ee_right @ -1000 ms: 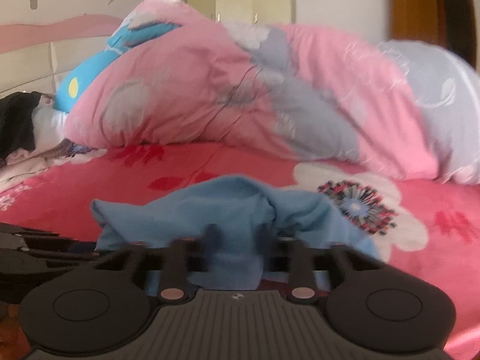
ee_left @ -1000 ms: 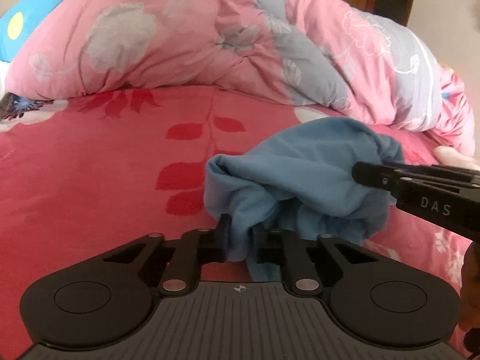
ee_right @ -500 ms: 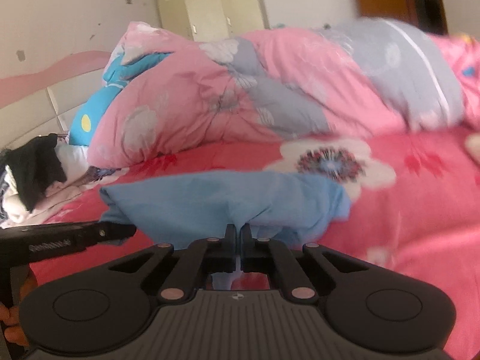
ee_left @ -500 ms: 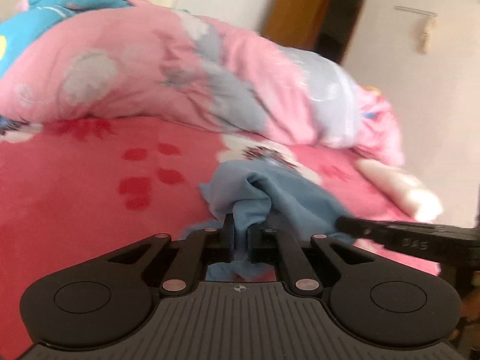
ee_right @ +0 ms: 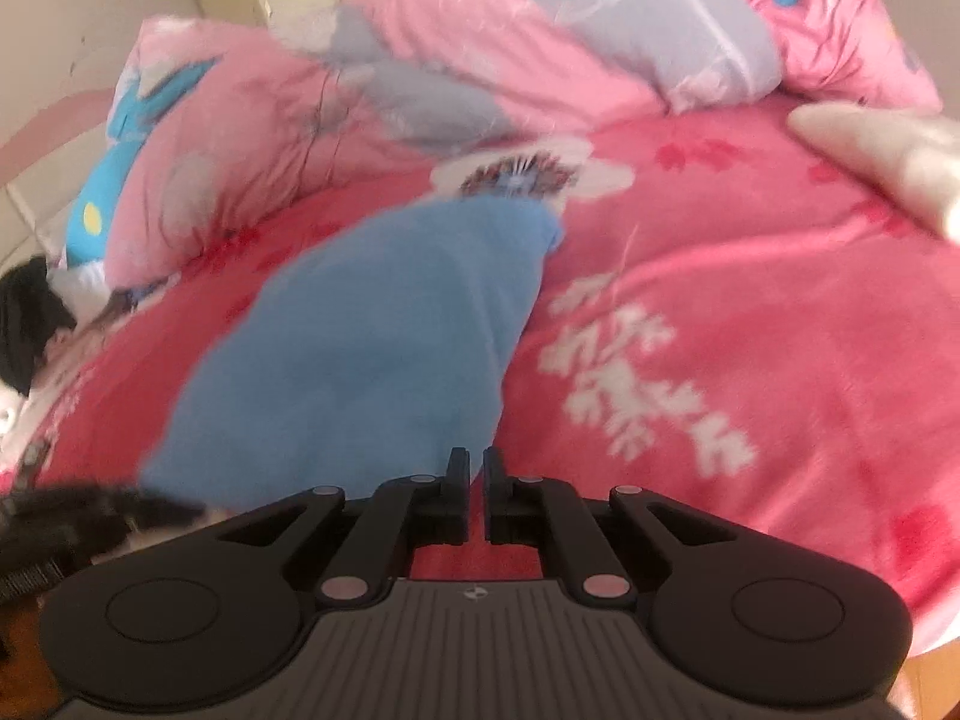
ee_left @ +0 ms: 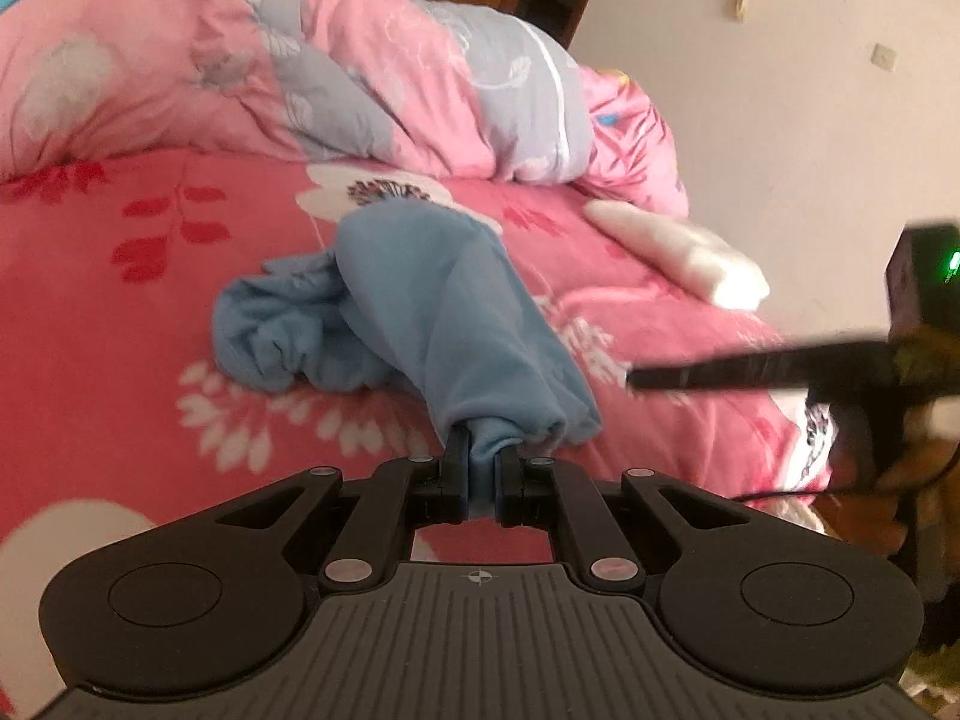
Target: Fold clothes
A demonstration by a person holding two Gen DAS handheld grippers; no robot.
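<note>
Ahead of the black left gripper [ee_left: 480, 468] lies a plain light-blue garment [ee_left: 432, 306] on a red-pink blanket [ee_left: 120, 312] printed with red leaves and white flowers, and beyond it a pink-and-grey floral quilt [ee_left: 336, 72].

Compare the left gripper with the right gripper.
The left gripper is clamped on a bunched end of the blue garment; the right gripper is shut on nothing, with red bedspread showing in its narrow gap. The garment runs straight out from the left gripper but lies beside the right gripper. Both point down at the bedspread.
</note>
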